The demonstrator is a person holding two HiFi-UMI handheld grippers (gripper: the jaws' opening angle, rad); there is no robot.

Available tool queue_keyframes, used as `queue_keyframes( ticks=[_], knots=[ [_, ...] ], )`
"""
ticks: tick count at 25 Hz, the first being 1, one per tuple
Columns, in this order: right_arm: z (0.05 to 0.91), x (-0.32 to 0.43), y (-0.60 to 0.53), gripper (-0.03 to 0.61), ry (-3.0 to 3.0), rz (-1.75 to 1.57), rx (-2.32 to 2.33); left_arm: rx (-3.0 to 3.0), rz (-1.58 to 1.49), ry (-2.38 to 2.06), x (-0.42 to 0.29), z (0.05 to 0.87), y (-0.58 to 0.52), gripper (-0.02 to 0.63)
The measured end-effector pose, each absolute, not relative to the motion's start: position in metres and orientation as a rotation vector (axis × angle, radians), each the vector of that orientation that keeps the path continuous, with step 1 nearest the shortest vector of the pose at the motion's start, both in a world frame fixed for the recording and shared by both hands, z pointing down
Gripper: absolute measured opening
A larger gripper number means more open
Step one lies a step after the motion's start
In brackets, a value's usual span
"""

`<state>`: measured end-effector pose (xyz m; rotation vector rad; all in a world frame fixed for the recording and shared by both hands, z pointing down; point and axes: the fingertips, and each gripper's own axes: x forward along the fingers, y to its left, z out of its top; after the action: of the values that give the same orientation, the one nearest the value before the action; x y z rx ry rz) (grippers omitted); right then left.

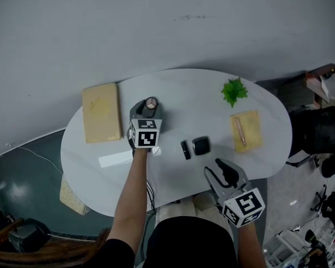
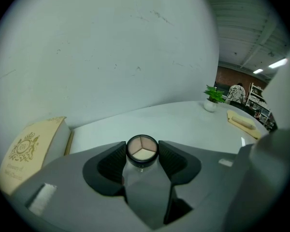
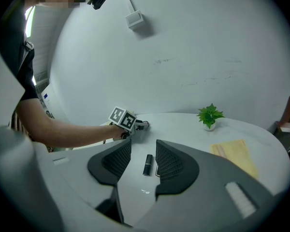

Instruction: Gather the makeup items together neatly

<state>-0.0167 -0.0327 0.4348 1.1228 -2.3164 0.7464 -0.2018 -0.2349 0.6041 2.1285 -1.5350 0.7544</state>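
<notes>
In the left gripper view the jar shows only its three-toned lid. Its body is mostly lost behind the left gripper, so whether it rests on the table cannot be told. The compact is plain at the head view's middle, but in the right gripper view it sits almost wholly behind a jaw. The stick on the yellow cloth, right of centre, is too small to identify. At lower left the table edge hides part of a tan pad. Clutter is cut off at the right edge.
</notes>
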Motion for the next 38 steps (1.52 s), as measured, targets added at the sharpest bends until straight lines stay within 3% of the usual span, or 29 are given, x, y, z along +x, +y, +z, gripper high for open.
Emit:
queue_keyframes(
  ticks=[38],
  knots=[
    [0.422, 0.041, 0.022, 0.164, -2.490, 0.688, 0.864, 2.042, 0.763, -1.681, -0.154, 0.562, -0.077, 0.209]
  ],
)
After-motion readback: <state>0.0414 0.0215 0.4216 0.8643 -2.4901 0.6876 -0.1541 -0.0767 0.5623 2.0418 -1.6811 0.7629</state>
